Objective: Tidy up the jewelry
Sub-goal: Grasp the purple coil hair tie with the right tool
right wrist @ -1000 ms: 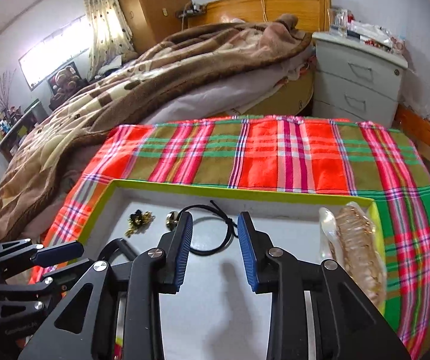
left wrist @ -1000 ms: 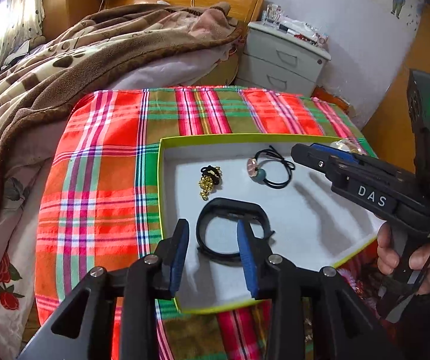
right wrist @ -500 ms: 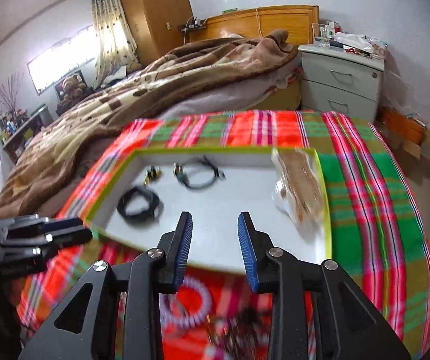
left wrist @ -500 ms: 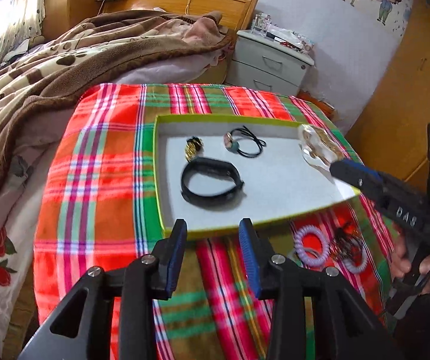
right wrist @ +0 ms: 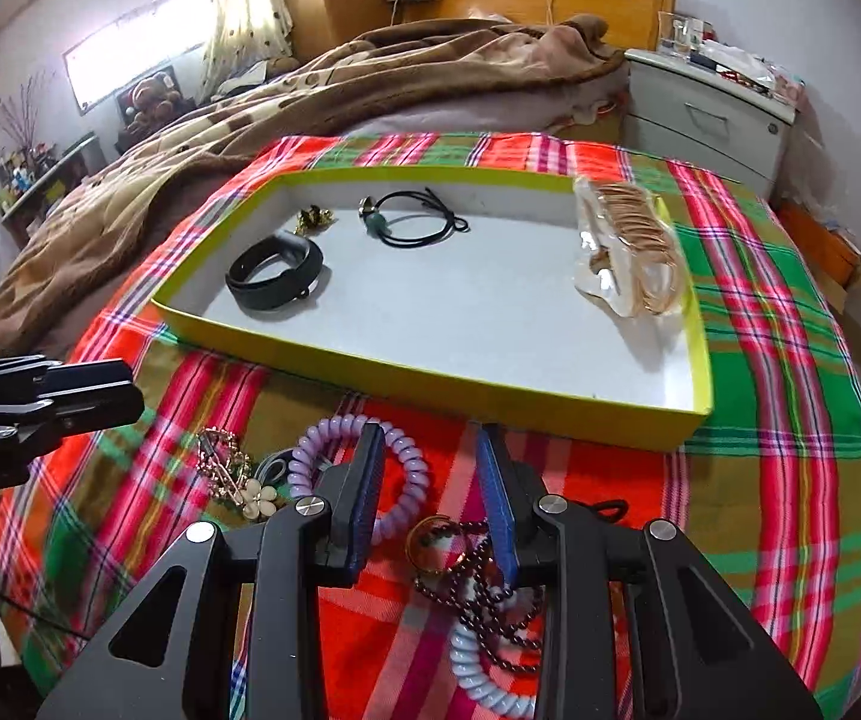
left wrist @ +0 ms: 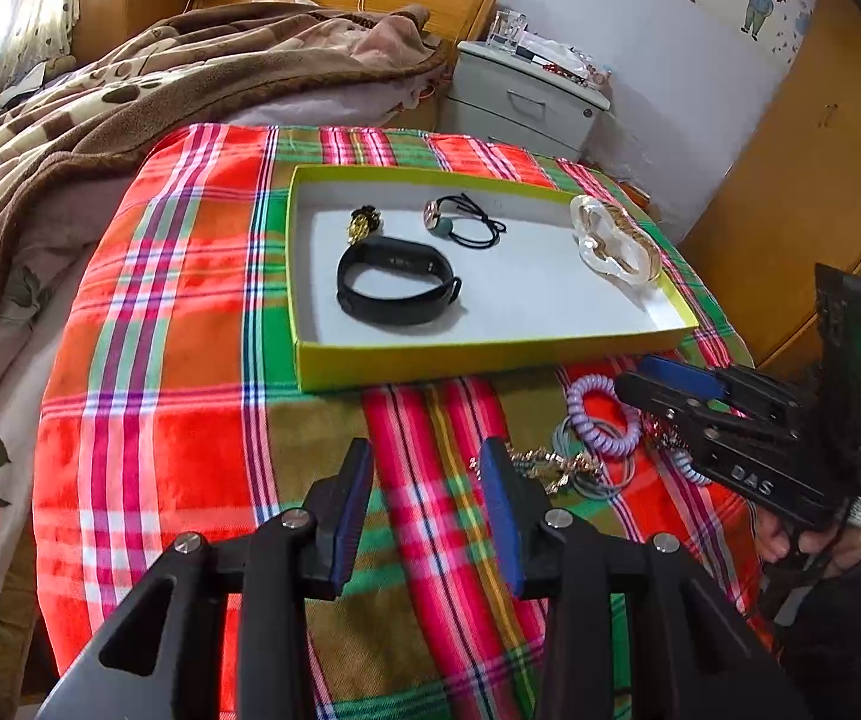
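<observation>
**Both tongs empty over the loose pile, tray beyond**

Your right gripper (right wrist: 430,480) hangs with its jaws spread and nothing between the pads; below it lie a purple coil band (right wrist: 358,474), a dark bead string (right wrist: 490,600), partly hidden behind the right finger, and a pale blue coil (right wrist: 484,678) cut off by the gripper body. Your left gripper (left wrist: 424,498) is also spread and empty, its jaws having just been opening, over bare plaid cloth (left wrist: 160,360). A gold chain (left wrist: 550,465) lies just right of its tip; what it tangles with is hard to make out.

Beyond the pile sits the yellow-rimmed tray (right wrist: 430,384). Inside it you have a black wristband (right wrist: 277,276) near the left wall, a small gold piece (right wrist: 313,217) and a black cord with a bead (right wrist: 412,219) toward the far wall, and a clear bag of gold rings (right wrist: 634,246) leaning over the right rim. The tray's middle and near right corner are open.

The cloth drops away at left and right; a brown blanket (right wrist: 310,102) and a nightstand (right wrist: 706,114) lie behind.
</observation>
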`<state>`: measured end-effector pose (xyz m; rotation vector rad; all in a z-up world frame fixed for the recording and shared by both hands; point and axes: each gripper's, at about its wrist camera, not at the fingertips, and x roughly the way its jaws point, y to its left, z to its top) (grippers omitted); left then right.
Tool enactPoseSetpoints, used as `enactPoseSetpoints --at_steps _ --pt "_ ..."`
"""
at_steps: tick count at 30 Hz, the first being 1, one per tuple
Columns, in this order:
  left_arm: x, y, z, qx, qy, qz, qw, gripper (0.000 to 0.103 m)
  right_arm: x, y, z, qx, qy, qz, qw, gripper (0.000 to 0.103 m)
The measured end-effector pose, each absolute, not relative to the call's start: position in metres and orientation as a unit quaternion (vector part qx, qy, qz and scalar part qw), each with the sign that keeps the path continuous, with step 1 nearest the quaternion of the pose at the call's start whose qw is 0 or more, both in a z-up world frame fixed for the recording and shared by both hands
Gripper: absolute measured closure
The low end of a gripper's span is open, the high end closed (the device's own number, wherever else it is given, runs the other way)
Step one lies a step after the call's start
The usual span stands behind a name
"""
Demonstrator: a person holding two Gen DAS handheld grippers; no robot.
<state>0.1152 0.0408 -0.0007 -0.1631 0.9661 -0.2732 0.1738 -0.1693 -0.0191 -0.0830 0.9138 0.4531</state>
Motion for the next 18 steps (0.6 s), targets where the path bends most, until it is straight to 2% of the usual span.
enactPoseSetpoints --at_steps 5,11,18 --pt "0.114 0.05 -0.007 -0.086 0.47 -0.119 0.87 0.064 0.176 -0.162 -0.025 -0.048 0.448 0.223 0.864 0.071" --pt "0.112 0.053 -0.009 -0.088 0.47 -0.12 0.87 0.064 0.172 -0.155 -0.027 -0.07 0.447 0.219 0.864 0.092" --pt "0.114 0.047 -0.01 -0.078 0.475 -0.128 0.867 0.064 0.17 -0.17 -0.02 -0.028 0.438 0.218 0.871 0.093"
